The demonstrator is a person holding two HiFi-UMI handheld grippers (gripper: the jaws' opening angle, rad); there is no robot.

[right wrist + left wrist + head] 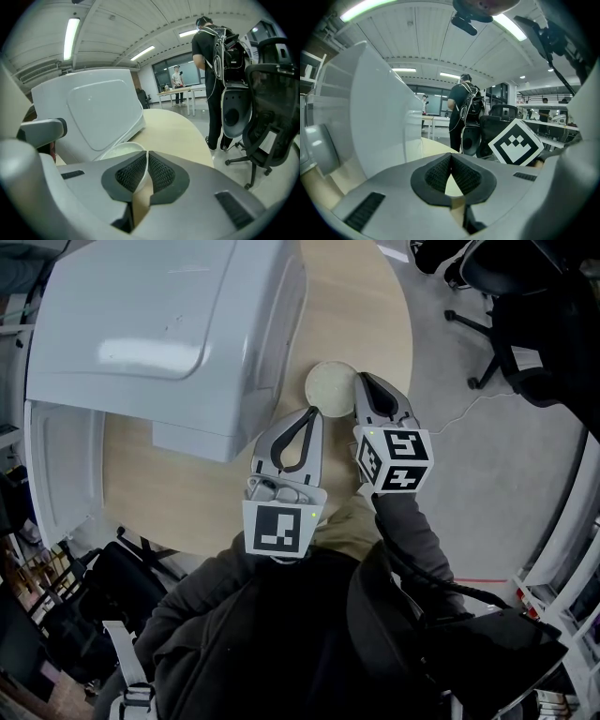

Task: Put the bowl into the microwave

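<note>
As microwave (159, 324) gapes, right hand-held gripper (362, 381) pinches bowl (328, 388).

White microwave (159, 324) — glossy, unpatterned. The bowl (330, 385) is cream, paler than the light wood-tone surface (384, 324). The left gripper (313, 412) and right gripper (364, 381) are grey with black ribbed jaws. The left cube (278, 528) and right cube (396, 460) bear black square markers on white. At right, the floor (487, 474) — mottled grey.

Microwave (159, 324), 10 o'clock: smooth, glossy white shell. Table (370, 306): pale wood, matt finish. Bowl (328, 385), centre: matt cream, smooth.
</note>
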